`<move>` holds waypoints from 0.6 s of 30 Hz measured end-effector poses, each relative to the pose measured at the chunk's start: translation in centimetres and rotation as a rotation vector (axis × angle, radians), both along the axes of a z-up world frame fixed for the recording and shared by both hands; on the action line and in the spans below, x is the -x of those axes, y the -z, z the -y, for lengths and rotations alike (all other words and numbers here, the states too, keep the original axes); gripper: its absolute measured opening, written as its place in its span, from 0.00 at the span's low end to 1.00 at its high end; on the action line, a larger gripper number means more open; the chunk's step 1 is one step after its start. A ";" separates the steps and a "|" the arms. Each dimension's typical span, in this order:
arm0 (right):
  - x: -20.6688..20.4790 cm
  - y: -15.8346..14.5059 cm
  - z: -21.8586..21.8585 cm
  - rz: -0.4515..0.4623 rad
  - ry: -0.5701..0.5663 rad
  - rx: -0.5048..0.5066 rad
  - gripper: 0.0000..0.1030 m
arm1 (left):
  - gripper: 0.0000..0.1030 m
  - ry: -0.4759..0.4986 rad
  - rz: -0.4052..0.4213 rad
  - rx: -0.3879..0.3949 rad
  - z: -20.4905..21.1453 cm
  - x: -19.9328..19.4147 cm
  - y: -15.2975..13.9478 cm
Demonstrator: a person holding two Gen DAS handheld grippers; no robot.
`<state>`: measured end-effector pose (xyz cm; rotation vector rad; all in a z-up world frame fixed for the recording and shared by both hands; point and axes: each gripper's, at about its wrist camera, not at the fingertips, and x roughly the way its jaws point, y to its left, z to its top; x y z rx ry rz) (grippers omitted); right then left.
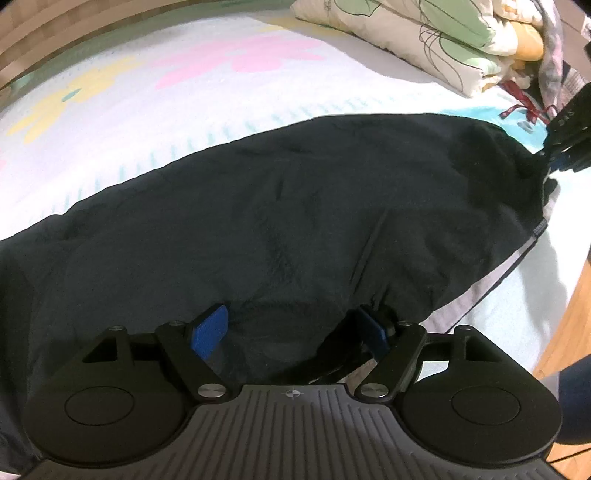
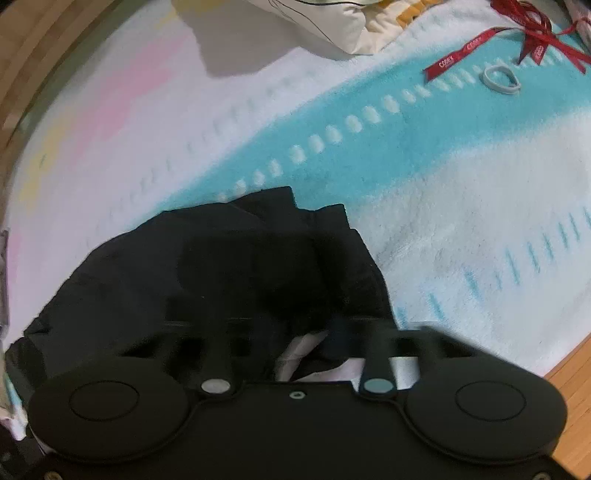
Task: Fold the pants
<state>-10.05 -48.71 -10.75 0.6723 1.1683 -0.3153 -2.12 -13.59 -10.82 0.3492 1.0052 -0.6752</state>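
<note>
Now black pants point(image 1: 295, 221) lie flat across towel point(image 1: 147, 110). Your left gripper point(image 1: 291, 332) spread wide over near edge, nothing pinched; right gripper point(image 1: 554, 157) narrowed onto far end, apparently pinching cloth, ready for fold.

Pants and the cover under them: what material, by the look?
Pants: dark, thin woven cloth, matte, probably synthetic or cotton blend; soft creases, no sheen. Cover: terry or fleece, fuzzy; visible nap, printed turquoise, pink and yellow patches.

A bedroom at home.
A bed under a pastel towel blanket point(image 1: 192, 92), a folded floral quilt point(image 1: 424, 33), wood flooring point(image 2: 576, 391).
</note>
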 end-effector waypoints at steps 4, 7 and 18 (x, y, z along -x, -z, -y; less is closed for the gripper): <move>1.4 -3.3 -0.9 0.084 -0.038 0.074 0.19 | 0.72 0.027 0.022 0.064 0.4 0.2 -2.1; 2.3 -3.1 -0.1 0.052 0.002 0.081 0.20 | 0.72 0.066 0.040 0.074 1.8 0.1 -2.9; 2.8 -2.7 4.5 0.197 0.205 0.040 0.89 | 0.73 0.139 -0.009 0.005 3.0 0.7 0.9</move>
